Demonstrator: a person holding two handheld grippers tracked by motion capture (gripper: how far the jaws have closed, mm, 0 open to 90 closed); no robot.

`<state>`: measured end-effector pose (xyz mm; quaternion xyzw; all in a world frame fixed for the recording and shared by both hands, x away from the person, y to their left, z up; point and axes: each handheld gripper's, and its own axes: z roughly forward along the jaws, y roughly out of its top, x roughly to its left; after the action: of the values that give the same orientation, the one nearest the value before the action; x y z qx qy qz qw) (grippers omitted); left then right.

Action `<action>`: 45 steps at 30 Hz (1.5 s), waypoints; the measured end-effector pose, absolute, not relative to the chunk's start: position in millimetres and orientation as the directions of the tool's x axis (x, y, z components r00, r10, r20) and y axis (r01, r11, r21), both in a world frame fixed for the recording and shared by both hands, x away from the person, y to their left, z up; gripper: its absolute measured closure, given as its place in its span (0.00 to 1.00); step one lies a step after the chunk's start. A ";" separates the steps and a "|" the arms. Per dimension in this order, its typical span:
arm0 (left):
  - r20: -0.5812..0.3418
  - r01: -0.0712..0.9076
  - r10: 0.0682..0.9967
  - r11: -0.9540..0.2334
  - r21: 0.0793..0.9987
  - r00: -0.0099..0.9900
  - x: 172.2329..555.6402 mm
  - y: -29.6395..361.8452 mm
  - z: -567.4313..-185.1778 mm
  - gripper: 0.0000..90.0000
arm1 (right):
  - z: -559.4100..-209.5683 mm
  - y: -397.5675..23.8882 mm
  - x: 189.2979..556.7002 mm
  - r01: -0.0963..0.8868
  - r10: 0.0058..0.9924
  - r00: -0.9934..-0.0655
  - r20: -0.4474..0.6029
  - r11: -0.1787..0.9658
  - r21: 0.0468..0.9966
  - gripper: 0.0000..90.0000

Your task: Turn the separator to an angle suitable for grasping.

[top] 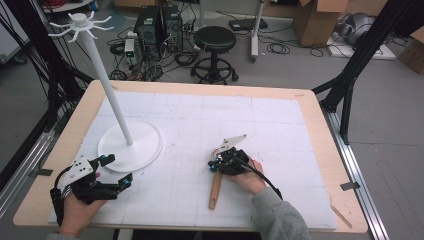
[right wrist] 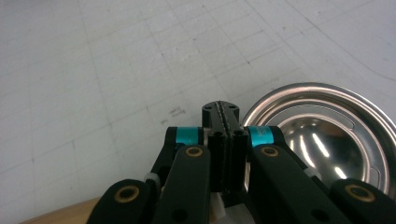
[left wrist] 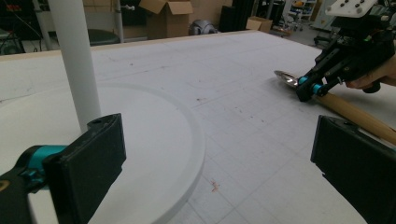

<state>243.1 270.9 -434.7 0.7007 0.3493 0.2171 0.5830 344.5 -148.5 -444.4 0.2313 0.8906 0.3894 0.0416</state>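
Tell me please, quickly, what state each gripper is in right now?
Left gripper: open, holding nothing.
Right gripper: jaws shut beside the metal ladle.

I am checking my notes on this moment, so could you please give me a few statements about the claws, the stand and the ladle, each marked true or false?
1. The left claw is open and holds nothing. True.
2. The right claw is spread wide above the table. False: its jaws are shut together, down at the ladle.
3. The ladle has a wooden handle and a shiny metal bowl. True.
4. The white stand lies tipped over on the table. False: it stands upright on its round base.
5. The ladle hangs from a hook of the stand. False: it lies on the table by the right claw.
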 end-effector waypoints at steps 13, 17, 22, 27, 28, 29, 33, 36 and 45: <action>-0.109 0.239 0.740 -0.072 0.968 0.663 243.8 270.5 -435.0 0.04 | -444.1 -165.2 337.8 0.383 0.461 -0.882 0.093 0.588 0.712 1.00; -0.109 0.239 0.739 -0.072 0.968 0.665 243.7 270.7 -434.8 0.04 | -443.9 -169.0 336.2 0.382 0.463 -0.882 0.089 0.590 0.711 1.00; -0.109 0.240 0.739 -0.073 0.968 0.665 243.5 270.3 -434.9 0.04 | -444.1 -179.1 333.7 0.390 0.476 -0.875 0.089 0.583 0.713 1.00; -0.109 0.240 0.737 -0.074 0.968 0.667 244.3 268.8 -435.2 0.04 | -444.6 -191.3 330.8 0.407 0.496 -0.863 0.098 0.567 0.716 1.00; -0.110 0.240 0.737 -0.073 0.968 0.667 244.2 268.5 -435.2 0.04 | -444.7 -193.6 330.6 0.404 0.494 -0.864 0.097 0.566 0.718 1.00; -0.109 0.239 0.736 -0.074 0.968 0.668 244.5 268.5 -435.1 0.04 | -444.8 -195.2 330.0 0.407 0.497 -0.862 0.098 0.564 0.718 1.00; -0.108 0.240 0.735 -0.077 0.968 0.670 245.3 268.4 -435.2 0.04 | -445.0 -202.5 327.7 0.420 0.509 -0.854 0.108 0.554 0.719 1.00; -0.109 0.239 0.734 -0.075 0.968 0.670 245.4 267.5 -435.1 0.04 | -445.1 -206.6 326.9 0.417 0.511 -0.854 0.102 0.553 0.721 1.00; -0.108 0.236 0.733 -0.074 0.969 0.672 245.5 266.6 -434.9 0.04 | -445.0 -224.2 319.4 0.436 0.537 -0.837 0.104 0.540 0.720 1.00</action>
<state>245.5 266.6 -434.9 0.7014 0.3453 0.2119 0.5864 319.4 -224.2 -445.0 0.2779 0.8751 0.3909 0.0646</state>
